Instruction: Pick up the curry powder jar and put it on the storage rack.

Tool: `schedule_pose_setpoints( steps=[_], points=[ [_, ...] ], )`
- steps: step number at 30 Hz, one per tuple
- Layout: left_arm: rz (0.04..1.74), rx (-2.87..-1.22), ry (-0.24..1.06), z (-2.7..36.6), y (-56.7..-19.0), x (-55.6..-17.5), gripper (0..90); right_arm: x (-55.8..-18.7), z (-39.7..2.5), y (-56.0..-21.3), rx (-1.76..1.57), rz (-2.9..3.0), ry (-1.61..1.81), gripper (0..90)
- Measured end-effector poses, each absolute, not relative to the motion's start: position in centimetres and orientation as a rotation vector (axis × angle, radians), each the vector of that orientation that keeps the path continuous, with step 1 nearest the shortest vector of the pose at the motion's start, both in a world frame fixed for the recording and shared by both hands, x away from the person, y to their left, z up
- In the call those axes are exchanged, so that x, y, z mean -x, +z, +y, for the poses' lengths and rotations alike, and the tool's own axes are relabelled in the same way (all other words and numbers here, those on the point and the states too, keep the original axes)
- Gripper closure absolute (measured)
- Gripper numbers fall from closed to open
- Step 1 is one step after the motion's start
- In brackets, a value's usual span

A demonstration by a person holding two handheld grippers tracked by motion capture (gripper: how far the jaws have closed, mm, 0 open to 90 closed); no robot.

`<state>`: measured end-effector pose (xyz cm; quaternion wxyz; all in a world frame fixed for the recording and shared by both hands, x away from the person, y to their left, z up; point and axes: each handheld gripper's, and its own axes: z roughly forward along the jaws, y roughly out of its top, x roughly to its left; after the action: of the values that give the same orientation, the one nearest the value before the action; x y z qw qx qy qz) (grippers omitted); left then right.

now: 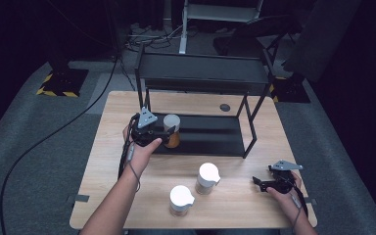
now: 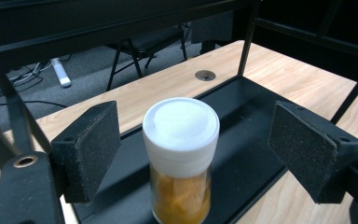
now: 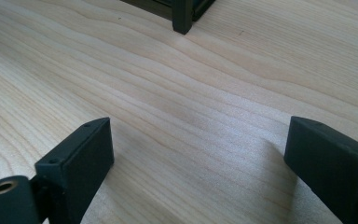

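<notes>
The left gripper [image 1: 162, 138] stands released, its jaws spread to either side of the jar [image 2: 181, 158] without touching it; the jar is upright on the lower shelf [image 1: 215, 142] of the rack, at about 10 o'clock on the table [image 1: 127, 103]. It looks like the moment of setting this jar down or taking it up, so the next move calls for either a straight pull back or an even squeeze below the white lid. The right gripper [image 1: 264, 185] rests unclenched and empty at 4 o'clock, with two more jars [image 1: 207, 178] near 6 o'clock.
</notes>
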<state>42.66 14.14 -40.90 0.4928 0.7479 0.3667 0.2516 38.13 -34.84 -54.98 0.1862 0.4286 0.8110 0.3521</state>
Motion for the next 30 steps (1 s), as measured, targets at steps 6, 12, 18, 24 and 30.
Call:
schedule_pose_setpoints(
  steps=[6, 12, 18, 24, 30],
  points=[
    [0.878, -1.8, 0.621, 15.0, -40.4, -41.3, 16.4, -38.1, -34.8, -55.0, -1.207, 2.284, 0.992, 8.0],
    [0.876, -1.784, 0.623, 16.1, -40.3, -40.1, 16.4, -38.1, -34.8, -55.0, -1.207, 2.284, 0.992, 8.0],
    [0.875, -1.779, 0.628, 17.2, -40.4, -39.0, 16.4, -38.1, -34.8, -55.0, -1.207, 2.284, 0.992, 8.0],
    [0.88, -1.79, 0.631, 18.3, -40.8, -37.9, 16.4, -38.1, -34.8, -55.0, -1.207, 2.284, 0.992, 8.1],
    [0.902, -1.802, 0.64, 19.5, -41.5, -37.1, 16.4, -38.1, -34.8, -55.0, -1.207, 2.284, 0.992, 8.1]
  ],
)
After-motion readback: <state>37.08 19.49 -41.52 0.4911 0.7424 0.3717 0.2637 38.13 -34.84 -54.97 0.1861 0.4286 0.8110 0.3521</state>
